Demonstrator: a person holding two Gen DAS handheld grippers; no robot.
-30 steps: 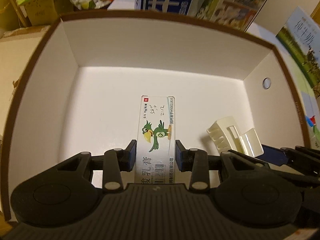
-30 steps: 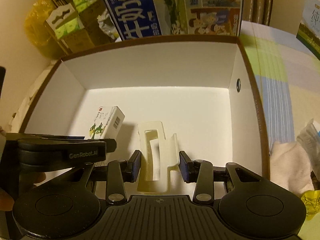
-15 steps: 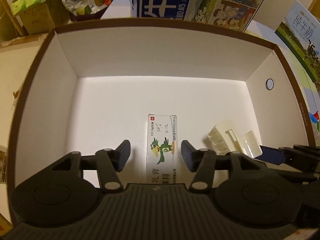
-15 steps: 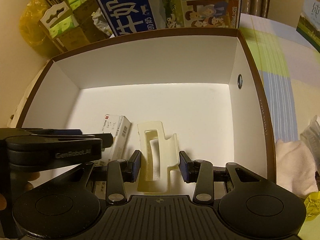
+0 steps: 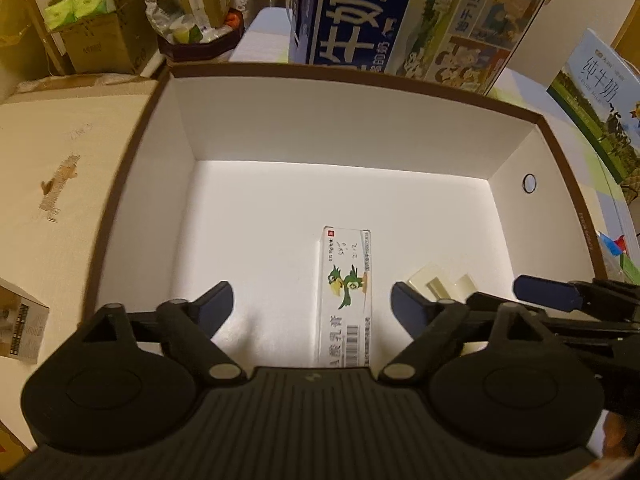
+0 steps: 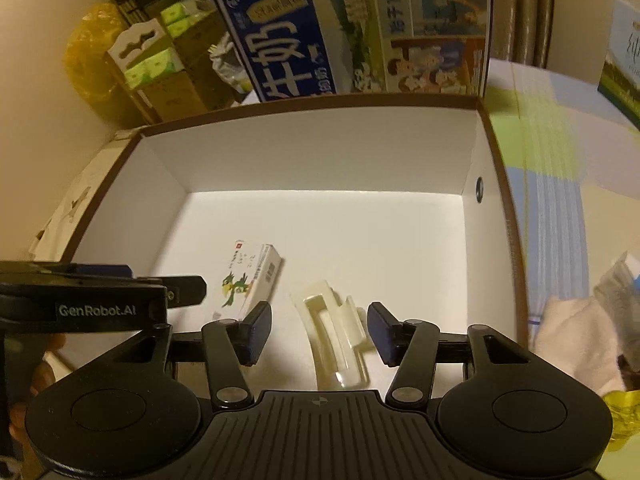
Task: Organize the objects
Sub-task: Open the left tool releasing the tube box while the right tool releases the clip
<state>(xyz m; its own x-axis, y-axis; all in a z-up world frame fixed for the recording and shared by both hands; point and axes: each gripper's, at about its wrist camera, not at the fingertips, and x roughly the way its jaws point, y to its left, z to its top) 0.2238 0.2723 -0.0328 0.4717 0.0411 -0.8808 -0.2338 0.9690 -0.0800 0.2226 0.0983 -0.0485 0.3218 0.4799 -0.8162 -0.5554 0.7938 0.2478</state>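
Here, nearest in the left wrist view, the left gripper point(image 5: 312, 302) spread wide, both fingers well clear of the ointment carton point(image 5: 347, 292) lying flat on the box floor between them. A light, stiff cardboard packet by the look of it, easily crushed at the ends; best taken across its long narrow sides, near the middle where the green bird is printed. Just to the right, the cream plastic clip point(image 5: 442, 284), partly hidden behind a fingertip.

Likewise in the right wrist view: the right gripper point(image 6: 318, 330) also parted, neither pad touching the clip point(image 6: 336, 336), which rests on the floor of the box in the gap. Hard, light and probably slick plastic, with thin curved prongs likely to snap or skate away under a careless squeeze; safest pinched across its flat outer sides. Both tools level and pointed forward and down into the box, side by side, the left one point(image 6: 188, 296) crossing the near left corner of this view.

Beyond, the white-lined open box point(image 5: 360, 128) with brown rim, otherwise bare. Farthest off, a blue milk carton point(image 6: 288, 44) standing behind the far wall.
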